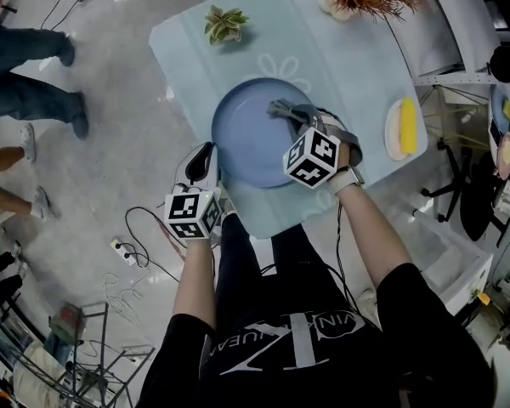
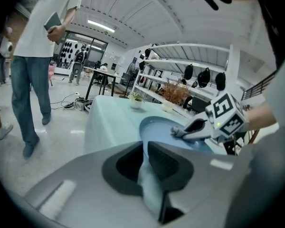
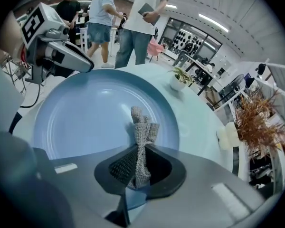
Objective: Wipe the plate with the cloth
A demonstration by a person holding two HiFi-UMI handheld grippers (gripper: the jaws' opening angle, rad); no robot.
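Head view: the plate (image 1: pixel 251 138) lay mid-table (image 1: pixel 357 66), with the left gripper (image 1: pixel 207 155) at its near rim and the right gripper (image 1: pixel 283 110) over it. A plant (image 1: pixel 225 24) and corn (image 1: pixel 405 126) stood well clear.

Left gripper view: the jaws clamped the rim.

Right gripper view: the jaws pinched the cloth (image 3: pixel 142 127), which was touching the plate. Broad sweeps against the braced rim seemed best.
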